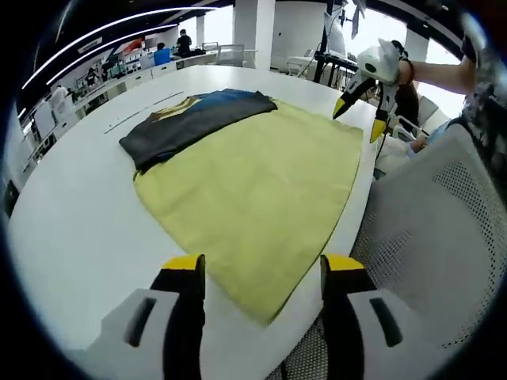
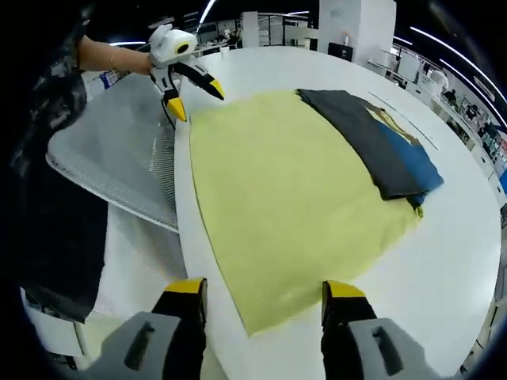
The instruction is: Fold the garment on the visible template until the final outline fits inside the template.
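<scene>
In the left gripper view, a white tabletop [image 1: 71, 229] with a rounded edge spreads out under bright strip lighting in a large open office, with desks and a few people far behind and white columns at the back. A pale yellow-green template sheet [image 1: 253, 198] lies flat across the tabletop, one corner reaching the near edge. The garment [image 1: 198, 119], dark grey with a blue panel and a gold print, lies folded on the far end of the template, its left part spilling just past the sheet onto the bare top. The left hand-held gripper [image 1: 257, 273] hangs above the near corner of the template with its yellow-tipped jaws spread apart and nothing between them. A white mesh chair [image 1: 444, 229] stands close against the right side of the tabletop. Beyond it, the right hand-held gripper [image 1: 360, 107] hovers off the far corner of the template, jaws apart and empty.

In the right gripper view, the same tabletop [image 2: 467, 261] carries the template [image 2: 285, 206], and the garment [image 2: 380, 142] sits along its far right edge. The right hand-held gripper [image 2: 261, 297] is parted above the near corner. The left hand-held gripper [image 2: 194, 99], held by a bare forearm, hovers at the far left corner, over the mesh chair [image 2: 119, 158] that crowds the tabletop's left edge.
</scene>
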Motion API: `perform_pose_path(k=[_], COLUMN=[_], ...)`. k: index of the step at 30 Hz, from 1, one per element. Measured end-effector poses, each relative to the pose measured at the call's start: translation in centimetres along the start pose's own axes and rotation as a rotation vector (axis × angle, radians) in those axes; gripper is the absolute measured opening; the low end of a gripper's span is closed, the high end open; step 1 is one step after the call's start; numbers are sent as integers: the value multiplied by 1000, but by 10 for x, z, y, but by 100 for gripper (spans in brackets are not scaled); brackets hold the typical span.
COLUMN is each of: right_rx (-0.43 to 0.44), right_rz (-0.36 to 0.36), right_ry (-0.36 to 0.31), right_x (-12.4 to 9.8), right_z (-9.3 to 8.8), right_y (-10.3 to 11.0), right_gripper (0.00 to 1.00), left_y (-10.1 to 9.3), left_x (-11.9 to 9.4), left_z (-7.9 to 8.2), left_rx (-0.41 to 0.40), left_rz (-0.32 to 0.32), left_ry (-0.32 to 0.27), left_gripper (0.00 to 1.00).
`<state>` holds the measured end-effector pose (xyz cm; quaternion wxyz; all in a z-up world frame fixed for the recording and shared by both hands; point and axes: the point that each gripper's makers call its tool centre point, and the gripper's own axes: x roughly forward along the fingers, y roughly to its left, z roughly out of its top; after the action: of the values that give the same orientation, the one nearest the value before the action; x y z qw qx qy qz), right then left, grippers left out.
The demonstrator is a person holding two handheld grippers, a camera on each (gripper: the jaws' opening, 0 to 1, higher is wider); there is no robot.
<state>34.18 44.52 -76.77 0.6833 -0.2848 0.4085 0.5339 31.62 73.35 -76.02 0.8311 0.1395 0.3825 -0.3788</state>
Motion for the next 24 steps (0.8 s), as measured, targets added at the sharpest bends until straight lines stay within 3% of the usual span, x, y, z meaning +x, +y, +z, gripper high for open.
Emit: perform_pose_path(k=[6, 13, 19, 24], right_rx=[-30, -35, -81, -117], right_rz=[6, -3, -31, -3], right_ry=[16, 16, 36, 63], right_x=[5, 4, 4, 4], right_z=[-6, -6, -8, -10], right_y=[2, -2, -2, 5], right_gripper=[47, 42, 37, 30], left_y=[-2, 7, 6, 6], left_x=[4, 3, 3, 2], left_z=[-13, -15, -15, -15], left_rx=[16, 81, 102, 114], left_rz=[1, 35, 24, 19], left_ry=[48, 66, 70, 70], left_gripper=[50, 41, 40, 35])
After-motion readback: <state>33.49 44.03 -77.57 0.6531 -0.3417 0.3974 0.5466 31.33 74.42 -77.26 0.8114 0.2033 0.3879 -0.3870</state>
